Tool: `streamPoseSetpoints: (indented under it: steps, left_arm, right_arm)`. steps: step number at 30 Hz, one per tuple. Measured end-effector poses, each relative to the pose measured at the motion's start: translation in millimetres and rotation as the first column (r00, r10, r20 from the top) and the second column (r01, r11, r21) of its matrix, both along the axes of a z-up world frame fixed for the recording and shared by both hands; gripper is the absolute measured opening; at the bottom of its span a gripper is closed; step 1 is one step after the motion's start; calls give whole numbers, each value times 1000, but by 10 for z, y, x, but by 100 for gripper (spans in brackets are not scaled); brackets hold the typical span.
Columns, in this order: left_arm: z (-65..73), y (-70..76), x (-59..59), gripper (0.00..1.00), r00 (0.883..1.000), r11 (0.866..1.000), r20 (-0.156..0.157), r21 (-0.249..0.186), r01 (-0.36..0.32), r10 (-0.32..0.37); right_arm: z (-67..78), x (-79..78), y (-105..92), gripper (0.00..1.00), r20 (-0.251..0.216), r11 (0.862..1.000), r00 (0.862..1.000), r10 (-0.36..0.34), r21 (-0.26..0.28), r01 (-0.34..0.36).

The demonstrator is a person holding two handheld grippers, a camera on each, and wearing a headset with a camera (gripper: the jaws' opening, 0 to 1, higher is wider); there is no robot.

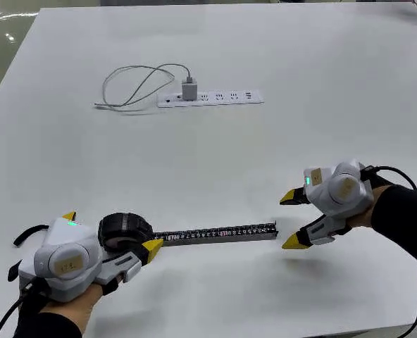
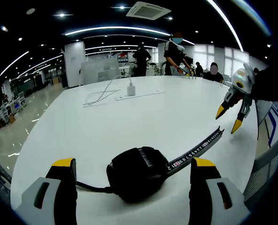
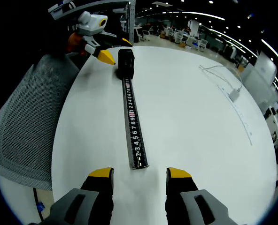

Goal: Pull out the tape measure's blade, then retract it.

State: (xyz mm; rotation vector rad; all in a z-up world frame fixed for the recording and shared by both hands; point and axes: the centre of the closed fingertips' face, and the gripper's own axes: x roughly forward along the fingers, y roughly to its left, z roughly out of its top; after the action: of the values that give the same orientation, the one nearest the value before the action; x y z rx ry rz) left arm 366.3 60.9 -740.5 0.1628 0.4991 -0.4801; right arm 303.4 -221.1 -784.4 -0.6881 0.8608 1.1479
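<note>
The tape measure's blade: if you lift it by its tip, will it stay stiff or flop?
The blade lies straight on the table, so it's probably springy, not floppy like string. It looks thin, though, so lifted by its tip it would likely sag or buckle. The chunky black case probably weighs more and might stay put.
</note>
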Motion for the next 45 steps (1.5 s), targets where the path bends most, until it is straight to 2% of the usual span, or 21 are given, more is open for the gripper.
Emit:
streamPoseSetpoints:
  steps: [7, 10, 13, 22, 28, 32, 36, 40, 42, 45]
  left_arm:
    - [-41, 23, -9, 99, 1000, 1000, -3, -4, -11, 11]
    - [-29, 18, -14, 99, 1000, 1000, 4, -10, -8, 8]
    - [-5, 12, -6, 99, 1000, 1000, 27, -3, 1, -1]
    - [-108, 24, -19, 99, 1000, 999, 7, -22, -25, 25]
    - [-115, 2, -14, 99, 999, 999, 11, -34, -35, 36]
    - [-100, -22, 5, 95, 999, 998, 23, -35, -43, 44]
    - [-93, -34, 32, 93, 997, 996, 15, -54, -73, 74]
    - [-105, -48, 51, 90, 996, 995, 13, -55, -84, 85]
    - [-126, -60, 49, 87, 996, 994, 2, -59, -89, 89]
    - [-146, -49, 54, 84, 996, 995, 1, -45, -94, 94]
  right_arm:
    - [-88, 5, 52, 36, -21, 1000, 1000, 21, -12, -21]
    - [-115, 6, 56, 35, -19, 999, 999, 33, -24, -34]
    - [-124, 1, 86, 33, -19, 998, 999, 49, -25, -50]
    - [-187, 14, 119, 23, -35, 997, 997, 61, -37, -63]
    - [-203, 36, 108, 19, -38, 998, 998, 51, -39, -53]
    - [-226, 22, 102, 13, -45, 997, 997, 58, -50, -60]
    - [-221, 30, 105, 12, -44, 997, 997, 59, -53, -62]
    - [-220, 31, 107, 12, -43, 997, 998, 55, -56, -57]
    - [-220, 30, 102, 11, -49, 998, 998, 40, -55, -42]
    - [-223, 32, 103, 11, -57, 998, 998, 22, -57, -26]
